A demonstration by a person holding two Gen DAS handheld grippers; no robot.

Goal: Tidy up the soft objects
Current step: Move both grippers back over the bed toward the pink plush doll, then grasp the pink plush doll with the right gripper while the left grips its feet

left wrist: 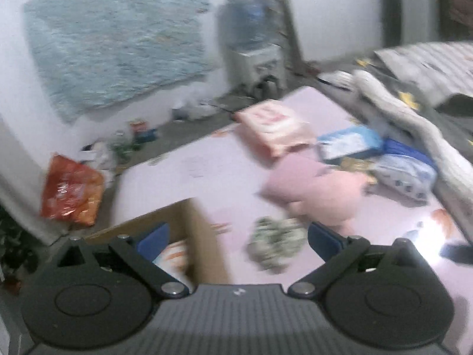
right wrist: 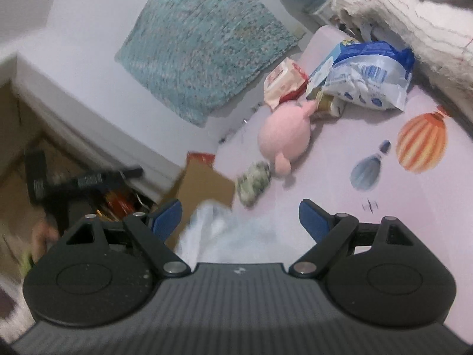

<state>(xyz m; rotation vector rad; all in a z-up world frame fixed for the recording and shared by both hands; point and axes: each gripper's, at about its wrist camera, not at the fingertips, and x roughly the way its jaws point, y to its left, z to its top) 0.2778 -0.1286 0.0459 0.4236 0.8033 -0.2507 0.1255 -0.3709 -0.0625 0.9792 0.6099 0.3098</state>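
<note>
A pink plush toy (left wrist: 319, 192) lies on the pale pink mat (left wrist: 183, 183); the right wrist view shows it too (right wrist: 285, 136). A small green patterned soft bundle (left wrist: 276, 244) lies just ahead of my left gripper (left wrist: 238, 238), which is open and empty. It also shows in the right wrist view (right wrist: 254, 182). A brown cardboard box (left wrist: 195, 236) sits at the mat's near left corner. My right gripper (right wrist: 240, 217) is open, with a white cloth (right wrist: 224, 230) lying under it at the edge of the box (right wrist: 207, 183).
Pink (left wrist: 275, 127) and blue-white (left wrist: 396, 162) soft packs lie at the mat's far side. A grey-white blanket (left wrist: 414, 124) runs along the right. A teal rug (left wrist: 118, 35) hangs on the wall. An orange bag (left wrist: 71, 189) sits on the floor at left.
</note>
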